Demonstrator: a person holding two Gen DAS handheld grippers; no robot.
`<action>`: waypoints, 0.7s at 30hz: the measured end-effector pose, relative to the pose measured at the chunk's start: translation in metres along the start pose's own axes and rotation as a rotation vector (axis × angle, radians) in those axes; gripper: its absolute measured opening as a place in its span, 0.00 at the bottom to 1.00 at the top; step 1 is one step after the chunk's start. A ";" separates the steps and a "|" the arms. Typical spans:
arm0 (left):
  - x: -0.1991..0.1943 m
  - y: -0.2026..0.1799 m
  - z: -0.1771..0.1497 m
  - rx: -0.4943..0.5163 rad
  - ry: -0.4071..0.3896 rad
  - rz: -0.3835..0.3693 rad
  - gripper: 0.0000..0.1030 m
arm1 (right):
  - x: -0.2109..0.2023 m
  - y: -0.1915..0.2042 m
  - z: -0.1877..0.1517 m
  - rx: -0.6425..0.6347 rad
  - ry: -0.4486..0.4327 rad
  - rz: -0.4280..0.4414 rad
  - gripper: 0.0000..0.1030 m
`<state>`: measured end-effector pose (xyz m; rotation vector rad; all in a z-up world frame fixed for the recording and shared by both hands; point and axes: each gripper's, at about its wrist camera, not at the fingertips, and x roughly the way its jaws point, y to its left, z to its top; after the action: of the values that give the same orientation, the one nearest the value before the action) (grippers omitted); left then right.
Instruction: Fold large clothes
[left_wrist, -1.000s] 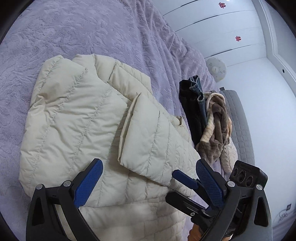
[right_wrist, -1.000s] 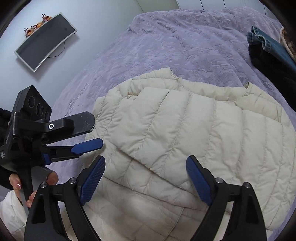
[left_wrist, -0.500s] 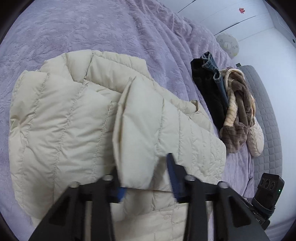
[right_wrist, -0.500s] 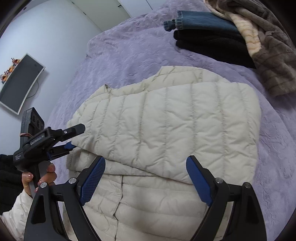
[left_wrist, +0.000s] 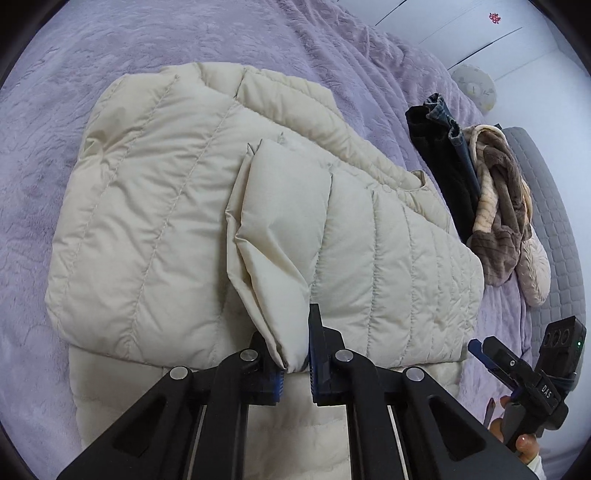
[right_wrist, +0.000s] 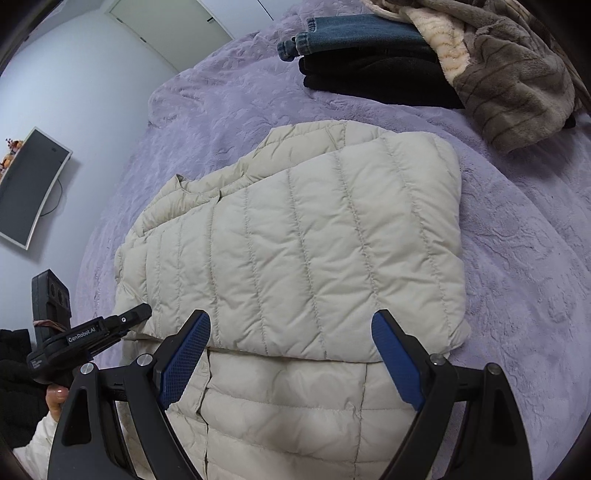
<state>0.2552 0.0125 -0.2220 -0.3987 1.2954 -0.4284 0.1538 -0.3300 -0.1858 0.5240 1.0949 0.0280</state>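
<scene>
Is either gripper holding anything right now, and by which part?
The left gripper has just closed on the cream puffer jacket, pinching the end of its folded-in sleeve. The right gripper is open above the jacket, holding nothing.

A bedroom with pale walls and a lilac-covered bed

A textured purple bedspread (right_wrist: 517, 258) covered the bed. A curved dark screen (right_wrist: 26, 188) hung on the pale wall (right_wrist: 92, 74) near a closed white door (right_wrist: 177, 26); a grey quilted headboard (left_wrist: 554, 221) edged the bed.
</scene>
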 end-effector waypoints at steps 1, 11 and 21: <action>0.001 0.001 0.000 -0.001 -0.002 0.003 0.11 | -0.001 -0.001 0.000 -0.001 -0.002 -0.004 0.89; 0.005 0.000 0.000 0.006 -0.006 0.024 0.11 | -0.008 -0.022 0.020 0.027 -0.052 -0.085 0.67; 0.010 -0.005 0.002 0.004 -0.010 0.041 0.11 | 0.038 -0.057 0.039 0.027 0.032 -0.190 0.14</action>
<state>0.2586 0.0032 -0.2275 -0.3699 1.2900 -0.3944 0.1917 -0.3854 -0.2278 0.4436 1.1738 -0.1450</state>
